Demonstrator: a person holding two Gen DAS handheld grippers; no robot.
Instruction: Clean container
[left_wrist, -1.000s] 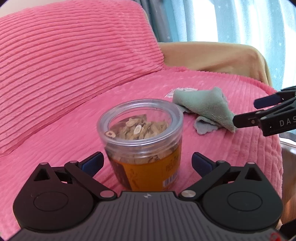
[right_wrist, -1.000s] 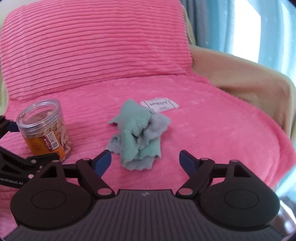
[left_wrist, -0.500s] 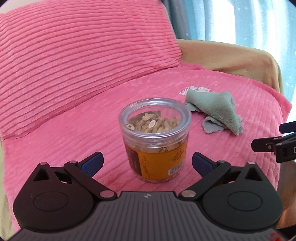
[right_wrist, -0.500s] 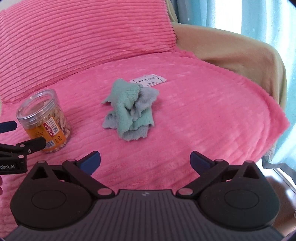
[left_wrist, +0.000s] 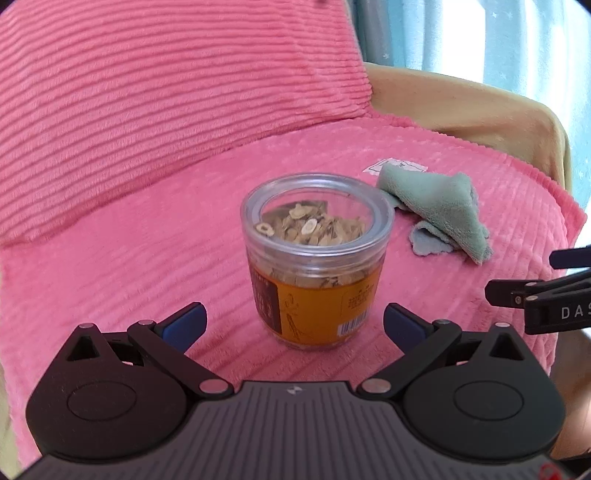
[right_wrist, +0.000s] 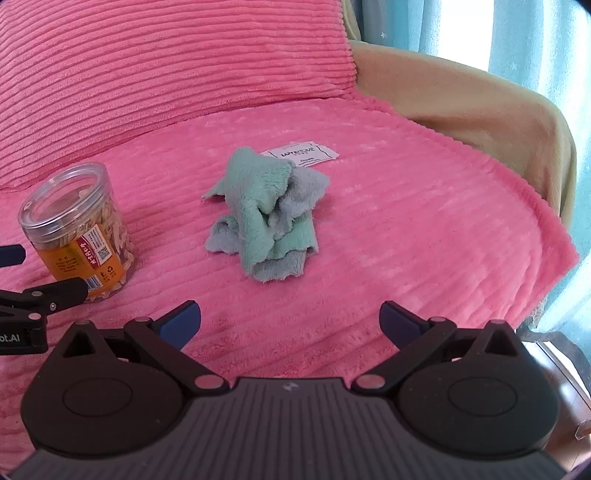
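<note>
- The jar (left_wrist: 316, 258) is standing upright on the pink cushion (left_wrist: 129, 266), lid on, clear plastic with an orange label round its lower half and dry sliced pieces filling it most of the way.
- It is looking light and rigid to me; the smooth wall will likely be slippery, and the soft cushion under it is giving it a poor footing, so a push from one side could tip it.
- The best hold, I judge, is across the labelled body below the lid, squeezing from both sides at once.
- The left gripper (left_wrist: 293, 319) is hovering just in front of the jar, fingers spread wide and empty, the jar sitting centred between them but a little beyond the tips.
- The cloth (right_wrist: 264, 214) is lying crumpled on the same cushion, well apart from the jar on its right, partly over a white tag (right_wrist: 299, 153); it is soft and limp and will bunch up wherever it is pinched.
- The right gripper (right_wrist: 290, 319) is facing the cloth, fingers likewise wide apart and holding nothing, the cloth lying ahead of the tips and slightly left of centre.
- From each wrist view the other gripper is showing at the frame's edge.
</note>
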